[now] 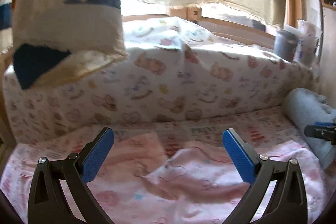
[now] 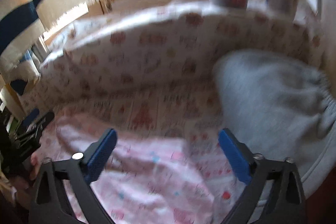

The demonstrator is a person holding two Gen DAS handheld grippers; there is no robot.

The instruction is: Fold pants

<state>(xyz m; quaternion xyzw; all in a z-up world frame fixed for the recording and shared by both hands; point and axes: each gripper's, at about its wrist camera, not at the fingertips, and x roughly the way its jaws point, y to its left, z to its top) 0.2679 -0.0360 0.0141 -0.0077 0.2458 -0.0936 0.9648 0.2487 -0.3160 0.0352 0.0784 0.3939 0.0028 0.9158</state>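
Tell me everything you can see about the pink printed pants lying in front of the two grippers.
The pink pants look like thin, soft cotton, pale pink with small cartoon prints and a few blue specks. They lie crumpled and unfolded on the patterned bed sheet, with raised wrinkles and a fold ridge across the middle. Both views show them spread below the open jaws, which do not appear to grip them. A grey garment lies to their right; whether it touches them is unclear. The right wrist view is blurred.

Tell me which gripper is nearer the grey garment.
Right. The right gripper hovers beside the grey garment, which lies by its right finger; the left gripper is farther off, over the pink pants.
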